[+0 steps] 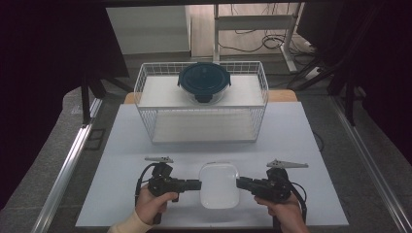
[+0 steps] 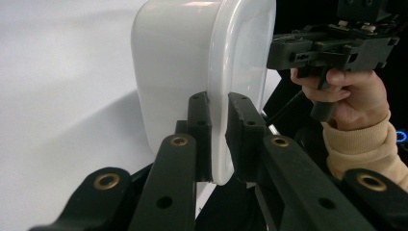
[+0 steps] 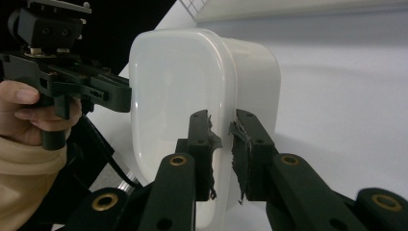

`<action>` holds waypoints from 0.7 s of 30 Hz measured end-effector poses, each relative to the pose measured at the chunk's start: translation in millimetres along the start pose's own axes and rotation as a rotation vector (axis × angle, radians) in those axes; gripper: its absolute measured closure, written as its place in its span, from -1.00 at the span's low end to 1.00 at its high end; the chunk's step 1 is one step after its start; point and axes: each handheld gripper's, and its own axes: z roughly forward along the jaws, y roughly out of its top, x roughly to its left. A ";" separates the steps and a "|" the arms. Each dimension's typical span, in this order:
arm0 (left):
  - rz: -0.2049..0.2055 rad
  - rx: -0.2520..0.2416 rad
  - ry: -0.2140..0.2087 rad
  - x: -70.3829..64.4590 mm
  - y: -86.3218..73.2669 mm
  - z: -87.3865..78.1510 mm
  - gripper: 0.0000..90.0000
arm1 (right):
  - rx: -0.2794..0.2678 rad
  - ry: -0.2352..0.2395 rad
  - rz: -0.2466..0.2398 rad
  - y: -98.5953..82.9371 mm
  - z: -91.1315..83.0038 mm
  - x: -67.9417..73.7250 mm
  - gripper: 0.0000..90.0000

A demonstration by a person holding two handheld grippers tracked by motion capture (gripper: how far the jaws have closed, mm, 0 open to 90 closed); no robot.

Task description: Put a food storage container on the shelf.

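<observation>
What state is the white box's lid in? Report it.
On. The white box has its lid seated flush all round, and the left gripper and right gripper pinch its rim at opposite sides.

High view, fixed above the near table (image 1: 145, 145) edge, facing forward and down, left gripper view and right gripper view, close along their own jaws from opposite sides, all three sharing the white container (image 1: 219, 185) (image 2: 192, 62) (image 3: 192, 96).

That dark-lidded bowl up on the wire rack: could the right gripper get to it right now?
Probably not yet: the right gripper is shut on the white box's rim, as is the left gripper. The bowl sits uncovered atop the rack.
</observation>
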 end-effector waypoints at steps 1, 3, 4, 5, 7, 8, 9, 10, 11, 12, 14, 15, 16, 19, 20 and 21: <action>0.000 0.000 0.000 0.0 0.0 0.0 0.80 | 0.000 0.000 0.000 0.0 0.0 0.0 0.73; 0.017 -0.002 0.006 -2.7 1.4 -2.2 0.80 | -0.013 -0.005 -0.026 2.6 -2.2 4.2 0.73; 0.019 -0.004 0.008 -3.4 1.8 -2.5 0.80 | -0.016 -0.005 -0.031 3.0 -2.8 4.9 0.73; 0.028 -0.005 0.010 -5.0 2.2 -2.6 0.80 | -0.020 -0.007 -0.037 3.2 -3.7 5.7 0.73; 0.032 -0.004 0.013 -5.7 2.4 -2.8 0.80 | -0.022 -0.011 -0.047 3.2 -5.0 7.0 0.73; 0.033 -0.006 0.011 -5.9 2.4 -3.1 0.80 | -0.022 -0.010 -0.050 3.5 -5.4 7.5 0.73; 0.037 -0.005 0.013 -6.0 2.7 -3.7 0.80 | -0.024 -0.011 -0.057 4.1 -5.6 7.8 0.74; 0.039 -0.006 0.015 -6.3 3.0 -4.3 0.80 | -0.024 -0.010 -0.056 4.6 -5.7 8.7 0.74; 0.041 -0.007 0.017 -6.9 3.3 -4.9 0.80 | -0.025 -0.012 -0.063 5.0 -5.7 9.1 0.74; 0.041 -0.007 0.017 -6.9 3.3 -4.9 0.80 | -0.025 -0.012 -0.063 5.0 -5.7 9.1 0.74; 0.047 -0.009 0.020 -7.6 4.4 -5.9 0.80 | -0.027 -0.013 -0.068 6.1 -5.8 10.5 0.74; 0.049 -0.011 0.024 -8.0 5.1 -6.4 0.80 | -0.027 -0.018 -0.081 8.7 -6.1 11.6 0.74; 0.047 -0.015 0.027 -8.5 5.8 -6.6 0.80 | -0.027 -0.018 -0.081 8.7 -6.1 11.6 0.74; 0.063 -0.019 0.039 -8.5 9.9 -9.9 0.80 | -0.029 -0.025 -0.105 15.4 -4.6 13.7 0.74; 0.063 -0.019 0.039 -8.5 9.9 -9.9 0.80 | -0.029 -0.025 -0.105 15.4 -4.6 13.7 0.74; 0.066 -0.023 0.042 -7.8 13.1 -12.6 0.80 | -0.030 -0.025 -0.115 19.4 -2.9 14.9 0.74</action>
